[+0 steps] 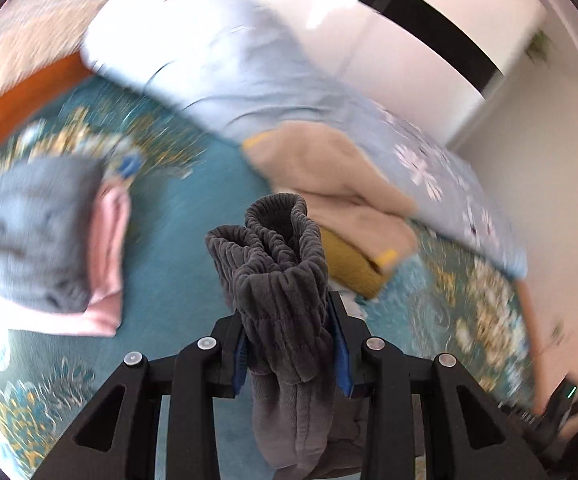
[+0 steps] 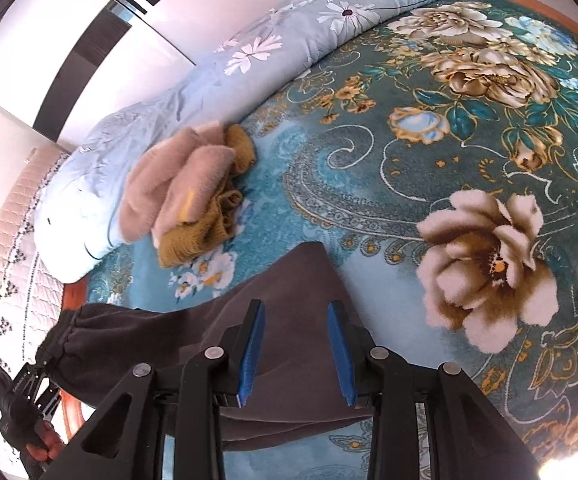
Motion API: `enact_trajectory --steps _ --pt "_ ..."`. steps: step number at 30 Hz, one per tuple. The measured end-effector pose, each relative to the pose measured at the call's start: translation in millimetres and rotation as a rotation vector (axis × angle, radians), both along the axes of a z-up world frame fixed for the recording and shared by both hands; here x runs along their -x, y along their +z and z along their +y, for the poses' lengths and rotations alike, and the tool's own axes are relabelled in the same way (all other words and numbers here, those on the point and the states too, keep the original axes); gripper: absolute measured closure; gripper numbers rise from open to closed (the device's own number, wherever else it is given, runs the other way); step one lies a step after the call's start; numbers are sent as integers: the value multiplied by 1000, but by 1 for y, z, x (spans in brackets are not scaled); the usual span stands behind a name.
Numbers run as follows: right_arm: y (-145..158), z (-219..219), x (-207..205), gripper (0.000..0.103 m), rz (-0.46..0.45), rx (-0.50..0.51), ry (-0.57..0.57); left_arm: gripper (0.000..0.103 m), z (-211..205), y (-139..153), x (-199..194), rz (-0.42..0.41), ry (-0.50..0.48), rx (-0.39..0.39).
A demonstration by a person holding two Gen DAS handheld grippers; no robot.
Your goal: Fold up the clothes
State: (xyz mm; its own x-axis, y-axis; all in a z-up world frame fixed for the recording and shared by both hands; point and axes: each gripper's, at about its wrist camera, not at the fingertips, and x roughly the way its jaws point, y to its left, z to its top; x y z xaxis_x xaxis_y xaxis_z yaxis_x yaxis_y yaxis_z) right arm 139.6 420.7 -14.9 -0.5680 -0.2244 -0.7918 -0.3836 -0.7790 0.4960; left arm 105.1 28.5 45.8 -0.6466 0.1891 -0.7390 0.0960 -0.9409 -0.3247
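Left wrist view first: my left tool (image 1: 291, 344) is clenched on the elastic waistband of the dark grey pants (image 1: 285, 280), bunched up thick between the blue pads, with the rest of the fabric hanging down below the tool. Everything behind is motion-blurred, but I can make out a grey and pink folded pile (image 1: 49, 240) off to the left on the teal floral blanket (image 1: 193, 240), a beige and mustard pile (image 1: 345, 216) straight ahead, and the light blue duvet (image 1: 249, 80) along the far edge.

Right wrist view: my right tool (image 2: 296, 350) is released, jaws spread, hovering over the flat part of the same pants (image 2: 289, 280), which lie on the bed blanket (image 2: 409, 184). I can't tell whether the pads touch the cloth. The left tool (image 2: 21, 404) shows at the lower left by the gathered waistband.

What could go wrong, I reckon: that waistband wad is thick, so a quick pull might slip it out of the pads. With the right tool not gripping anything, the leg end can drag and crease, giving a crooked fold. Swinging wide could also knock the beige pile (image 2: 185, 188).
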Motion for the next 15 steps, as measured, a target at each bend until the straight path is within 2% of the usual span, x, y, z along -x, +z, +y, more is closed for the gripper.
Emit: enact_trajectory --steps 5,9,15 --pt "12 3 -5 67 35 10 -4 67 89 7 -7 48 -187 209" --pt "20 10 -10 68 65 85 -11 67 146 -9 -15 35 -321 348" --pt "39 12 -16 68 119 96 6 67 209 -35 -32 7 -456 509"
